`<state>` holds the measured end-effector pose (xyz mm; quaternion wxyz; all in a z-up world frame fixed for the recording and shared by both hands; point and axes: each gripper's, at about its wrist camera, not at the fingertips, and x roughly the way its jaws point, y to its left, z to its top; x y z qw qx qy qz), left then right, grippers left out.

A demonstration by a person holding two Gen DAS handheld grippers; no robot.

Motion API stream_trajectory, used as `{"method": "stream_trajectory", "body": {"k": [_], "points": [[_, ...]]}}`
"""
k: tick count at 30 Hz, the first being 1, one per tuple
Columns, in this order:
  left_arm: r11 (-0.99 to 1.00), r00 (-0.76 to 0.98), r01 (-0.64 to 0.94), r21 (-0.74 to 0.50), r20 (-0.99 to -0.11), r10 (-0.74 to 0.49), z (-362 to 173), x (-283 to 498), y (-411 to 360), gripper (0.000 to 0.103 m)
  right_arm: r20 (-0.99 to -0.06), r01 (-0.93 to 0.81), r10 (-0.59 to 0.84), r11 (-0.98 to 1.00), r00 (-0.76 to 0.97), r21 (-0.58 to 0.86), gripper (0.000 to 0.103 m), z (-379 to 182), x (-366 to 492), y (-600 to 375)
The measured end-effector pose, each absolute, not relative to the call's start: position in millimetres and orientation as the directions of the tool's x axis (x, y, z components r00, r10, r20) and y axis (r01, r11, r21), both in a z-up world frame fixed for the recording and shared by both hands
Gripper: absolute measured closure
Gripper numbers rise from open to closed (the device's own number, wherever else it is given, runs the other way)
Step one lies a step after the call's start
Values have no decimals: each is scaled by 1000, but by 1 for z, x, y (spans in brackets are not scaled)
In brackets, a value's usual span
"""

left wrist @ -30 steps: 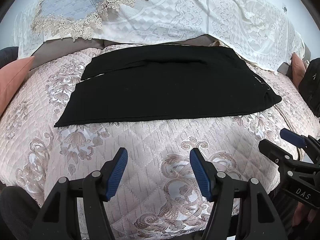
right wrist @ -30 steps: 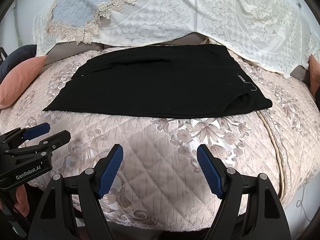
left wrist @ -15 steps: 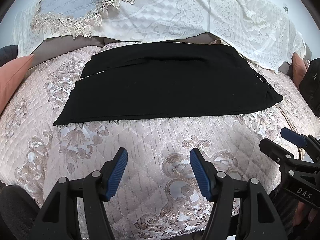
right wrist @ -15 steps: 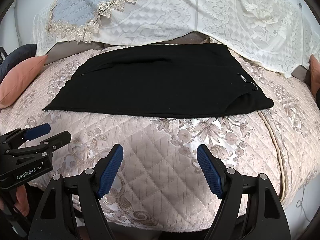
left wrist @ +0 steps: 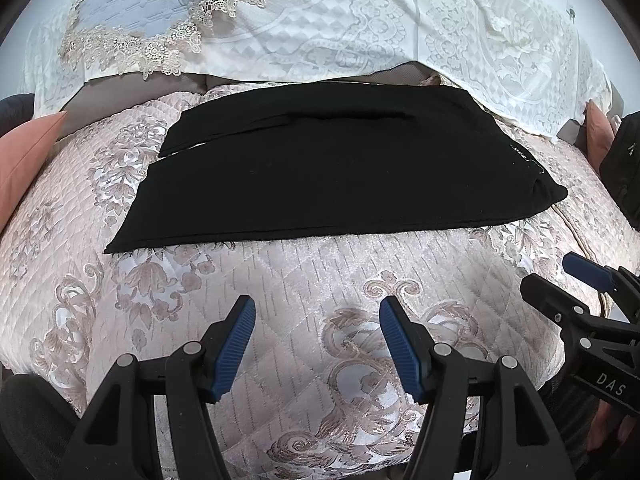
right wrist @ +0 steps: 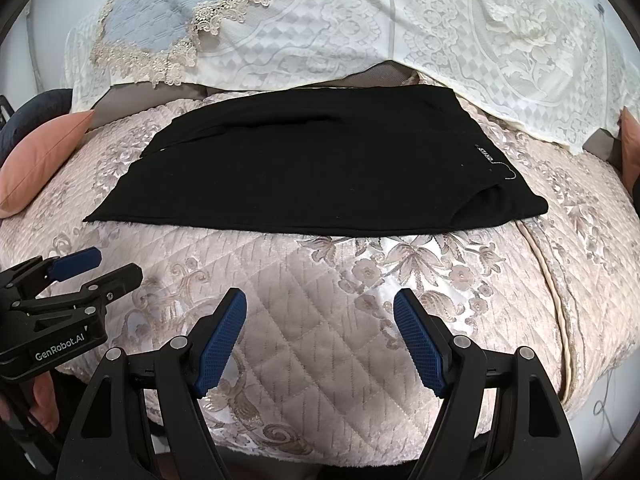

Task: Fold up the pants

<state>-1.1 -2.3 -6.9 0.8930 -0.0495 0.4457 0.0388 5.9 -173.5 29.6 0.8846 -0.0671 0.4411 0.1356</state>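
Black pants point(left wrist: 340, 168) lie flat across the quilted pink bedspread point(left wrist: 304, 280), folded lengthwise, leg hems to the left and waist with a small white label to the right; they also show in the right wrist view point(right wrist: 316, 176). My left gripper point(left wrist: 316, 312) is open and empty, hovering above the bedspread short of the pants' near edge. My right gripper point(right wrist: 320, 308) is open and empty, also short of the near edge. The right gripper shows at the right of the left wrist view point(left wrist: 568, 280); the left gripper shows at the left of the right wrist view point(right wrist: 104, 268).
A white lace cover point(left wrist: 360, 28) and a grey-blue lace-trimmed pillow point(left wrist: 132, 4) lie behind the pants. A salmon cushion point(right wrist: 44, 160) sits at the left; another point(left wrist: 598, 136) and a dark bag point(left wrist: 624, 168) at the right. The bed's front edge is below the grippers.
Both grippers have drifted very slightly; the pants sit a touch lower and nearer in the views. Both stay open and the pants have not moved.
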Motion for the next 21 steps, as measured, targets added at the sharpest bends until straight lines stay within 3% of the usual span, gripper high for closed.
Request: {"method": "stream_trajectory", "body": {"k": [21], "points": [[990,579,-118,-75,-815,7,-21,7,3,36,-811,-283,183,959,556,23,27,19,21,-185]]}}
